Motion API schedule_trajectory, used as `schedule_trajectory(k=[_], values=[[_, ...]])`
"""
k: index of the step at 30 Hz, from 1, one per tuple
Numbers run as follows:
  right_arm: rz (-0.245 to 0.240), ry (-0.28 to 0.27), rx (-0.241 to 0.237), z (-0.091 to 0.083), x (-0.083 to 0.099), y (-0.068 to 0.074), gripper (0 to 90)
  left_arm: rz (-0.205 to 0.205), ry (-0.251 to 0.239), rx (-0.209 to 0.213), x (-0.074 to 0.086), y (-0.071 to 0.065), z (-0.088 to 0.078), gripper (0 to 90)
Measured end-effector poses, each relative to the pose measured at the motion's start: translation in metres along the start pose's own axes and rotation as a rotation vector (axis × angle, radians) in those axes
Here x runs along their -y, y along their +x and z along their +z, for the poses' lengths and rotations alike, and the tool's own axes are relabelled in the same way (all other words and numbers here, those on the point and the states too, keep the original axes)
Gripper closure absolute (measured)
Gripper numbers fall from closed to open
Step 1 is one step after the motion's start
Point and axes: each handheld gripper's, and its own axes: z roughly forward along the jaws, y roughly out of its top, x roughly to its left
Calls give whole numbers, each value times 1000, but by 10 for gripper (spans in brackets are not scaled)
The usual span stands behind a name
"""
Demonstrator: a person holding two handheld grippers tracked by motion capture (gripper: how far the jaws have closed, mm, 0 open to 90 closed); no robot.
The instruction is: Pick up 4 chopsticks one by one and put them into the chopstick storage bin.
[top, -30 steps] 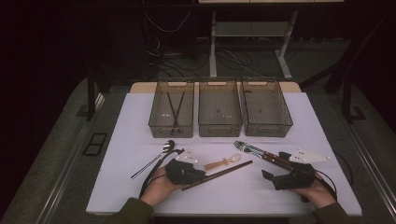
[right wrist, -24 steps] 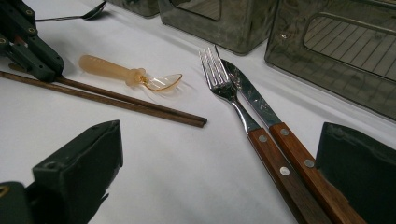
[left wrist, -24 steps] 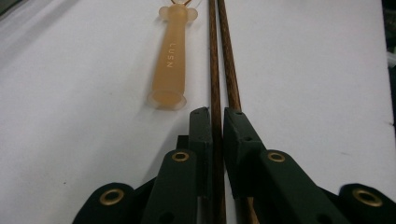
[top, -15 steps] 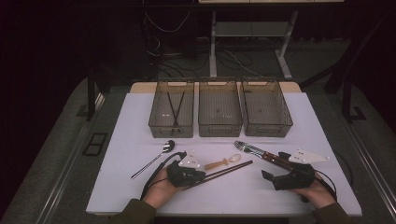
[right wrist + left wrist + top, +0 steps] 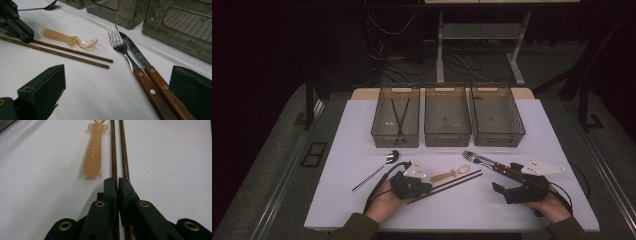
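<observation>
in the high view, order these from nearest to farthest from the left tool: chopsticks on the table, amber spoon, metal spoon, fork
1. Chopsticks, at the left tool, running to its right.
2. Amber spoon, just beyond the chopsticks.
3. Metal spoon, to the left.
4. Fork, far right, by the knife.

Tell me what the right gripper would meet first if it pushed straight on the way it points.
Probably the wooden-handled fork and knife, whose handles already run between the right gripper's open jaws; depth is uncertain.

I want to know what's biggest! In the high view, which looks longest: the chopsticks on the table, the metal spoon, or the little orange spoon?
1. Chopsticks and metal spoon: they look alike in length, too close to rank.
2. Little orange spoon: clearly shortest.
</observation>
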Motion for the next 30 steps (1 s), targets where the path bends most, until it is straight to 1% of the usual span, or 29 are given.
schedule_trajectory(k=[2,3,4,8,9,14,16,21,22,23,24,27,28,30], values=[[-1,-3,-1,0,0,0,11,12,5,6,-1,1,-3,851],[0,-4,1,0,0,0,11,12,-1,8,-2,1,-3,851],[1,-4,0,0,0,0,11,-1,-14,9,-2,0,-4,851],[-1,2,-3,1,1,1,11,-1,-31,21,-3,0,-8,851],[-3,2,-4,2,1,1,11,5,-31,24,-3,0,-9,851],[-9,17,-13,7,2,5,11,-7,-63,28,-4,-1,-13,851],[-8,16,-21,9,1,8,11,-20,-72,34,-4,0,-15,851],[-21,24,-31,12,1,12,11,-22,-85,33,-5,1,-20,850],[-21,25,-32,12,1,13,11,-31,-90,31,-5,1,-21,851],[-22,25,-32,12,1,13,11,-28,-90,30,-5,2,-23,850],[-22,24,-31,12,1,12,11,-34,-97,27,-5,3,-24,850],[-20,21,-30,12,1,11,11,-35,-105,26,-4,5,-29,851],[-20,21,-30,12,1,11,11,-42,-111,25,-4,4,-30,850],[-21,21,-30,12,1,11,11,-44,-112,24,-4,5,-33,850]])
